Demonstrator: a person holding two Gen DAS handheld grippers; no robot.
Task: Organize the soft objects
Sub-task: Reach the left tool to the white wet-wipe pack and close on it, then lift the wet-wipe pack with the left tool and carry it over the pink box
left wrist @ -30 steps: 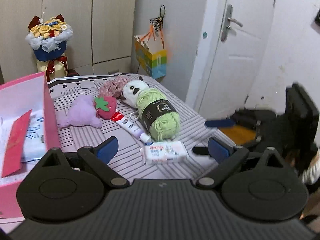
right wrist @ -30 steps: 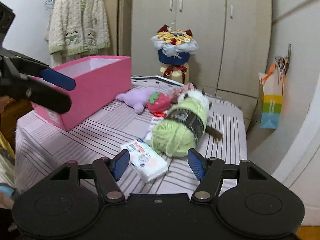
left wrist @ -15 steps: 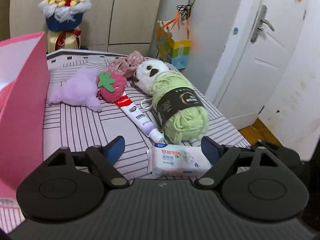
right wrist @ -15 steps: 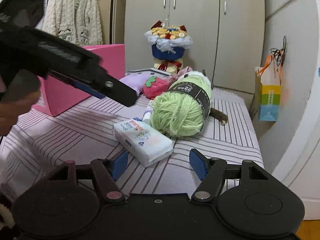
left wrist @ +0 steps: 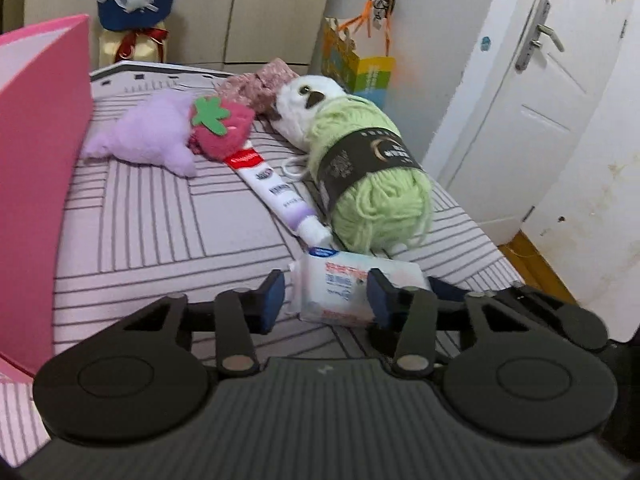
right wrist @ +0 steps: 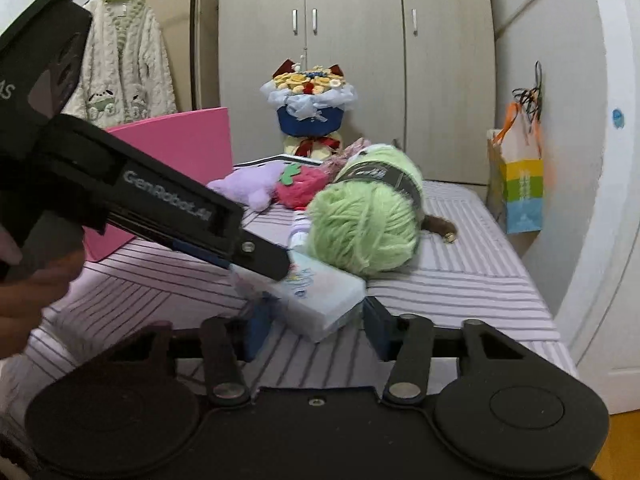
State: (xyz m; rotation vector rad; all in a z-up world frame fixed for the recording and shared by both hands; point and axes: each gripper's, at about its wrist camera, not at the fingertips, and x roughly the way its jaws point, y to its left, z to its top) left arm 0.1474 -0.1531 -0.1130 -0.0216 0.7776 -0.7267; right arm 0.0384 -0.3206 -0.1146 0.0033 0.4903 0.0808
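Closing from both sides, the left gripper (left wrist: 326, 294) and right gripper (right wrist: 316, 322) have each just been narrowing around the tissue pack (left wrist: 352, 290), which lies on the striped bed (left wrist: 160, 220) at six o'clock of the green yarn ball (left wrist: 372, 184). Neither pair of pads clearly presses yet. Two grippers squeezing one soft pack could crumple it, tug it apart, or collide.

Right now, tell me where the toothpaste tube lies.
In the left wrist view the toothpaste tube lies mid-table, alongside the green yarn ball, its cap toward the tissue pack.
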